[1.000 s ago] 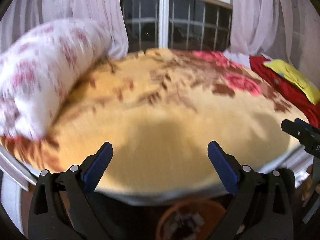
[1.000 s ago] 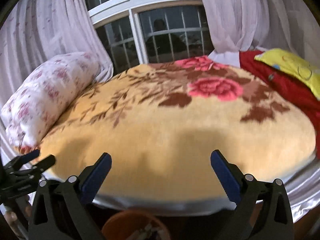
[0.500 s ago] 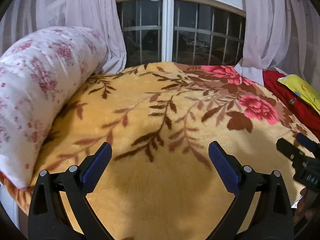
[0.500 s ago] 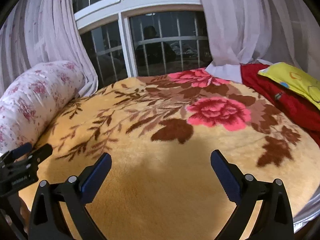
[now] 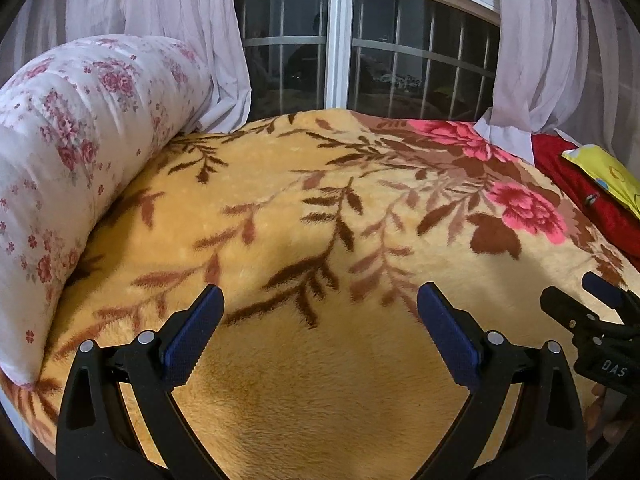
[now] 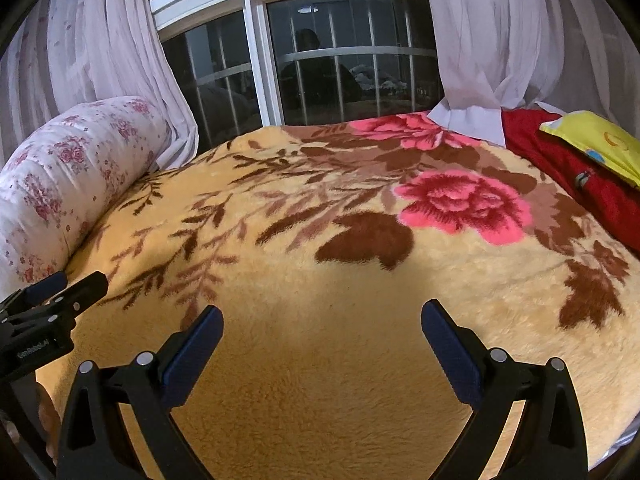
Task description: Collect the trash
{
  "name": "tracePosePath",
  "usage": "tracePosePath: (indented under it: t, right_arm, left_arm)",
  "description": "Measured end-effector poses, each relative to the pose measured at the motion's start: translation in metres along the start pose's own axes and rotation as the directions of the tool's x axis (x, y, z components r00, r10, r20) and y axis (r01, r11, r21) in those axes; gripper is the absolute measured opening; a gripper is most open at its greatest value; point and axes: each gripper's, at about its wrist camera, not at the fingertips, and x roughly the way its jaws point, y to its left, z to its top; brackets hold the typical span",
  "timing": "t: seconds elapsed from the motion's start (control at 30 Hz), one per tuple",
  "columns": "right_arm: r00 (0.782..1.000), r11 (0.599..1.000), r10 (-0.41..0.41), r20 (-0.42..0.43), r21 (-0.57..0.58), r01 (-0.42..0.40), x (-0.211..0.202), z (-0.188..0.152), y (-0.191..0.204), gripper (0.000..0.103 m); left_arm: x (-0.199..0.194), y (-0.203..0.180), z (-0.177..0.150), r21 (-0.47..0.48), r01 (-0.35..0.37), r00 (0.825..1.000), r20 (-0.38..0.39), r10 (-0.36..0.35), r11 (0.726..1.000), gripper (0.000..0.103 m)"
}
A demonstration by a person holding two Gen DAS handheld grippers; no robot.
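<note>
Left gripper spread wide with nothing between its blue pads, held above the near part of a yellow blanket patterned with brown leaves and pink flowers. Right gripper likewise released and empty over the same blanket, seen just beside the left one at the right edge of the left wrist view. Rolled white quilt with a pink flower print lying along the blanket's left side, touching it. Red cloth at the far right edge of the bed with a yellow pillow resting on top. Barred window behind the bed, dark outside, with pale sheer curtains hanging on both sides. No trash to be made out in either view
</note>
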Motion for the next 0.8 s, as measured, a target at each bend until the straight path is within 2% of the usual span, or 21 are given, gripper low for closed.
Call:
tracePosePath:
  t: [0.23, 0.37, 0.5, 0.67, 0.8]
  right_arm:
    - [1.000, 1.000, 0.001, 0.007, -0.011, -0.001, -0.001, -0.001, 0.002, 0.098]
    - [1.000, 1.000, 0.002, 0.007, -0.007, -0.002, -0.002, -0.001, 0.001, 0.098]
    - [1.000, 1.000, -0.001, -0.002, 0.011, 0.001, -0.002, -0.003, 0.000, 0.098]
    - [1.000, 0.999, 0.003, -0.019, 0.044, -0.002, 0.001, -0.005, -0.006, 0.098]
    - [1.000, 0.999, -0.003, -0.014, 0.045, 0.003, 0.001, -0.004, -0.007, 0.098]
  left_arm:
    - [0.003, 0.002, -0.001, -0.013, 0.022, 1.000, -0.020, -0.022, 1.000, 0.095]
    - [0.002, 0.001, -0.001, -0.013, 0.001, 1.000, -0.011, -0.001, 1.000, 0.095]
    - [0.001, 0.001, -0.001, -0.020, 0.013, 1.000, -0.012, -0.013, 1.000, 0.095]
    - [0.000, -0.003, -0.001, -0.005, -0.037, 0.999, 0.000, 0.037, 0.999, 0.095]
    - [0.000, -0.001, 0.000, -0.022, -0.021, 1.000, -0.009, 0.021, 1.000, 0.095]
